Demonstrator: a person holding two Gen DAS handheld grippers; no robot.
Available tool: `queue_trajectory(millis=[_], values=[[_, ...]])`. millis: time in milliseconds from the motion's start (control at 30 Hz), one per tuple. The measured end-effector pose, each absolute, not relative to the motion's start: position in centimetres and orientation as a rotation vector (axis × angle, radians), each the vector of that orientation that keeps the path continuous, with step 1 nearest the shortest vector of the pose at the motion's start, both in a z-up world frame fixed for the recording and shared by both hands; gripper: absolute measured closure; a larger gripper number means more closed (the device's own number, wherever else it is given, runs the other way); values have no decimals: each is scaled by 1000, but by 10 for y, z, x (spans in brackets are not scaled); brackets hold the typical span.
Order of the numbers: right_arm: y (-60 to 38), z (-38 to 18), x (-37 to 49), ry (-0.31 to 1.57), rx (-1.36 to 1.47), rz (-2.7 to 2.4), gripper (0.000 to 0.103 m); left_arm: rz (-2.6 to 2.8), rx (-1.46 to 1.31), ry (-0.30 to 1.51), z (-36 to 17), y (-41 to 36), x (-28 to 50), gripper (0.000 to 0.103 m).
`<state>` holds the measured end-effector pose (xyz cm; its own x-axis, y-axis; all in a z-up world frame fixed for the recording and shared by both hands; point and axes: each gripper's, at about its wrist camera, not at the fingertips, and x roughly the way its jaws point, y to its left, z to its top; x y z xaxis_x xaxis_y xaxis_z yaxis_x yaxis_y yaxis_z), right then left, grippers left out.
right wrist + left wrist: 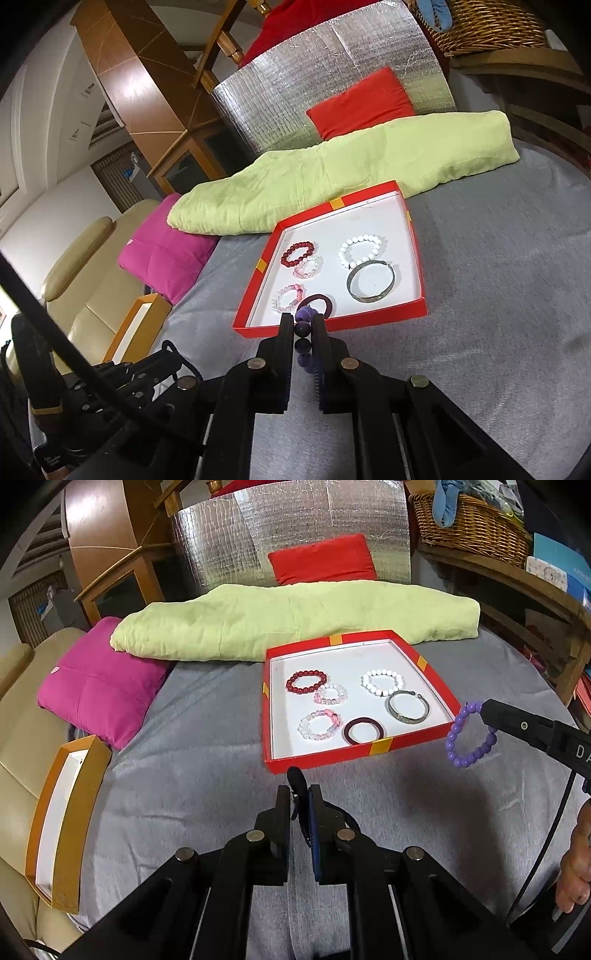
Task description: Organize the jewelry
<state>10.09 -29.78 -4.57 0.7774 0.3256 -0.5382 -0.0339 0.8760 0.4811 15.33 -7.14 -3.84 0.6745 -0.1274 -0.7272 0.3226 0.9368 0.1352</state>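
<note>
A shallow red box (332, 758) (369, 314) with a white floor lies on the grey bedcover. In it are a dark red bead bracelet (306, 682), two pink-and-clear bead bracelets (319, 725), a white bead bracelet (382, 682), a silver bangle (408, 707) and a maroon band (362, 731). My left gripper (299, 794) hovers just short of the box's near wall, shut on a thin black band (297, 777). At the box's near right corner, my right gripper (480, 710) (303, 321) is shut on a purple bead bracelet (469, 738) (304, 325), which hangs from its tips.
An orange box (70, 812) with a white inside rests at the left on a beige sofa (22, 738). A pink cushion (99, 686), a folded green blanket (295, 620) and a red cushion (321, 559) lie behind the red box. A person's hand (576, 860) shows at right.
</note>
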Motion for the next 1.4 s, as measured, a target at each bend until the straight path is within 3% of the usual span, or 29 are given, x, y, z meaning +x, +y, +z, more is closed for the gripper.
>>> queue_trajectory(millis=[633, 933, 1167, 1300, 1400], values=[[-286, -55, 112, 701, 465, 203, 93, -282, 234, 815, -48, -65, 175, 93], [-301, -99, 134, 943, 416, 15, 93, -319, 131, 1038, -110, -48, 204, 93], [-322, -121, 136, 1044, 427, -82, 91, -335, 94, 1074, -124, -42, 206, 92], [-325, -123, 134, 1054, 436, -84, 91, -341, 83, 1083, -128, -39, 203, 72], [-326, -123, 135, 1068, 445, -69, 80, -328, 96, 1080, -128, -36, 201, 54]])
